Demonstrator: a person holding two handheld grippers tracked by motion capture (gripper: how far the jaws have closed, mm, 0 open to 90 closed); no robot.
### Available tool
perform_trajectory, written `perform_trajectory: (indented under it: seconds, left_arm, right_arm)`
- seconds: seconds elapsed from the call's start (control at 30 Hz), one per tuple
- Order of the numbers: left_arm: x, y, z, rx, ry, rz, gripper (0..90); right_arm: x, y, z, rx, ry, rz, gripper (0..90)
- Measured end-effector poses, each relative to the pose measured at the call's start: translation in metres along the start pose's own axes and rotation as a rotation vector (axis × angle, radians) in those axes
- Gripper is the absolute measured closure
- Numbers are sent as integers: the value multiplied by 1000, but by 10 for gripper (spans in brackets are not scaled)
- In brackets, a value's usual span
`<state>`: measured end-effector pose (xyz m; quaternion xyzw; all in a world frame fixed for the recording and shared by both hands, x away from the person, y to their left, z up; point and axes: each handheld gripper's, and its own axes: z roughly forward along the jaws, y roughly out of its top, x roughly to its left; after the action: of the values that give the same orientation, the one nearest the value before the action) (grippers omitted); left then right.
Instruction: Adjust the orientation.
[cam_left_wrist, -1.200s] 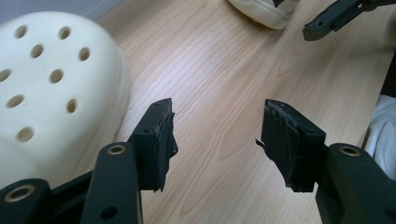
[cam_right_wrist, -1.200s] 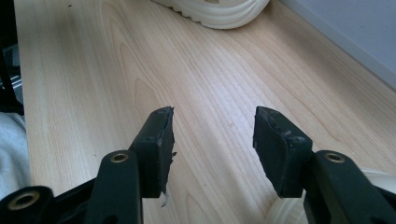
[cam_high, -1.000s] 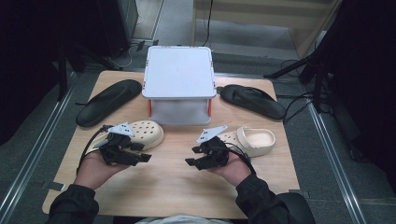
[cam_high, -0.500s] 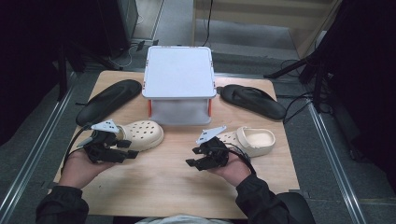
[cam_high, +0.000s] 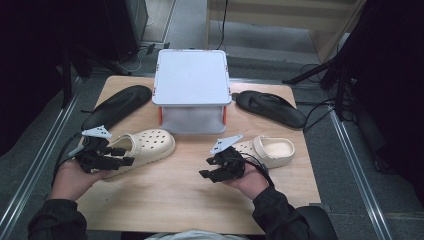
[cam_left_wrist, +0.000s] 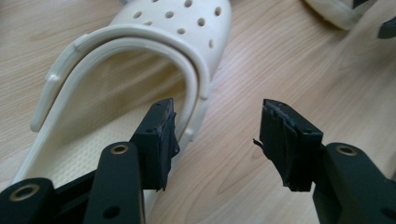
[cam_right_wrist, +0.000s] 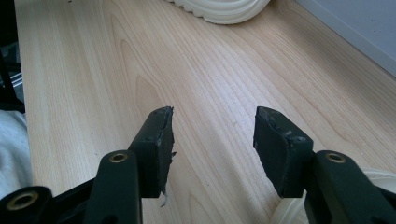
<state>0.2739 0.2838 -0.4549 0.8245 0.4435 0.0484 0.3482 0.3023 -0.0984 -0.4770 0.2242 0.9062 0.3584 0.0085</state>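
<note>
Two cream perforated clogs lie on the wooden table (cam_high: 165, 195). The left clog (cam_high: 150, 142) points its toe right; my left gripper (cam_high: 122, 156) is at its heel end. In the left gripper view my left gripper (cam_left_wrist: 217, 135) is open and has just been closing a little: one jaw hangs over the clog's (cam_left_wrist: 177, 28) opening, the other over bare wood, with the clog's side rim between them and untouched. The right clog (cam_high: 275, 150) lies just behind my right gripper (cam_high: 206, 168), which is open over bare wood (cam_right_wrist: 212, 140) with nothing between its pads.
A white lidded box (cam_high: 191, 82) stands at the table's middle back. A black sandal (cam_high: 117, 105) lies to its left and another black sandal (cam_high: 270, 107) to its right. Dark floor, rails and cables surround the table.
My left hand has slid left along the left clog, from its middle to its heel end. The right hand has stayed where it was.
</note>
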Motion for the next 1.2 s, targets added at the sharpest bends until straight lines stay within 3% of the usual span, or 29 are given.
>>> perform_trajectory:
  seconds: [0.17,0.33,0.5,0.73,0.77,0.93,1.0,1.2]
  left_arm:
    - [8,-1,11,9,15,6,465]
    - [14,1,25,15,-18,15,482]
    - [16,3,37,47,-36,29,595]
    - [16,7,42,72,-27,67,722]
    - [13,9,41,67,-3,89,734]
    - [6,16,31,14,-26,63,774]
    - [4,18,31,14,-32,52,775]
    - [-14,26,32,26,-46,81,776]
  right_arm:
    - [0,0,0,2,-1,1,481]
    - [0,0,2,6,0,-1,481]
    - [1,0,2,7,-4,-2,480]
    - [0,-1,3,11,-1,-2,480]
    - [0,-1,3,10,-3,-4,480]
    - [-2,-1,1,-3,-2,12,480]
    - [-3,-1,-1,-15,-4,18,480]
    - [-4,-2,-6,-39,-13,33,480]
